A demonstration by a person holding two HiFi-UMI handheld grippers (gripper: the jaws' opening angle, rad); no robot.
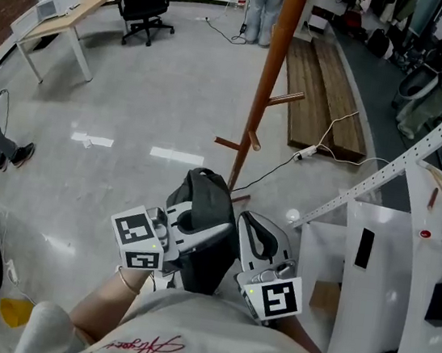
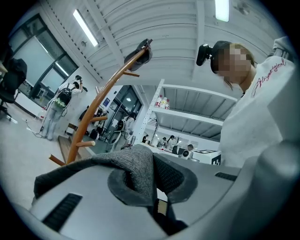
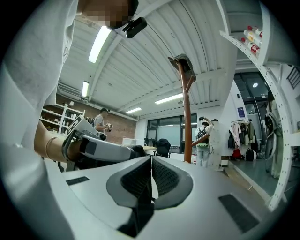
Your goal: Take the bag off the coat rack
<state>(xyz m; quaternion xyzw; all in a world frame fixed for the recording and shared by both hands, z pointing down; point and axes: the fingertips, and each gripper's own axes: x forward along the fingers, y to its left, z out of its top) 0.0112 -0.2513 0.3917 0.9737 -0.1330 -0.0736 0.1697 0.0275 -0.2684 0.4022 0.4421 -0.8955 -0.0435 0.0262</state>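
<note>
Just short of the coat rack [image 1: 269, 80], left tool [image 2: 154, 180] pinches the bag [image 1: 205, 202] by its grey fabric to carry it clear — right tool [image 3: 151, 180] closed, empty.

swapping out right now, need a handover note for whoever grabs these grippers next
Left gripper: shut on a fold of the grey bag.
Right gripper: shut, nothing between its jaws, beside the bag.
Bag: hangs from the left gripper close to the person's body, in front of the coat rack, and looks clear of its pegs.
Done: the bag appears to be off the rack.
Left: probably only to carry it clear and put it down.
</note>
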